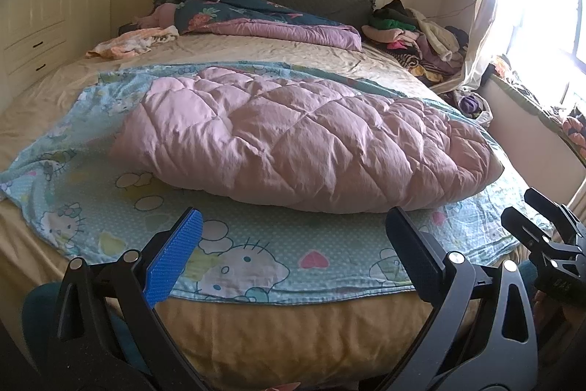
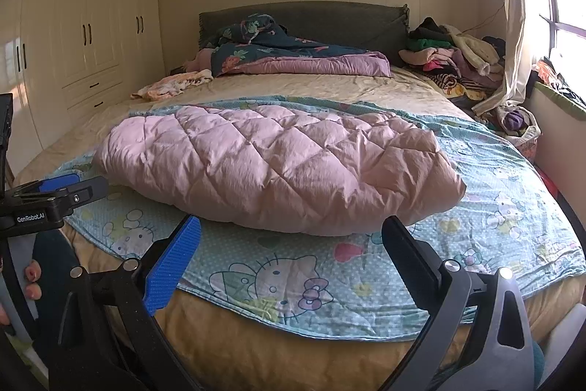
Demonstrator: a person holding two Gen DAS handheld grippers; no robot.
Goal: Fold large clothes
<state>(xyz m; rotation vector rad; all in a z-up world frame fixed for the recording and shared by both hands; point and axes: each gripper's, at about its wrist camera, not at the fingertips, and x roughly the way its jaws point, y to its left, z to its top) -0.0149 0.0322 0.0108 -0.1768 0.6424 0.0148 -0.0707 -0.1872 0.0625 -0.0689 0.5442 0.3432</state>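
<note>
A pink quilted comforter [image 1: 293,138] lies folded in a thick bundle on a light blue cartoon-cat sheet [image 1: 256,255] spread over the bed. Both also show in the right wrist view: the comforter [image 2: 274,163] and the sheet [image 2: 494,215]. My left gripper [image 1: 293,244] is open and empty, held just before the sheet's near edge. My right gripper [image 2: 293,251] is open and empty, at the near edge too, to the right of the left one. The right gripper shows at the left view's right edge [image 1: 542,226]; the left gripper shows at the right view's left edge [image 2: 62,189].
A dark floral and purple duvet [image 1: 263,21] lies at the headboard. A small peach garment [image 1: 132,43] lies far left on the beige mattress sheet [image 1: 256,50]. A clothes pile [image 1: 421,35] sits far right by the curtain [image 1: 483,10]. White wardrobes [image 2: 73,35] stand left.
</note>
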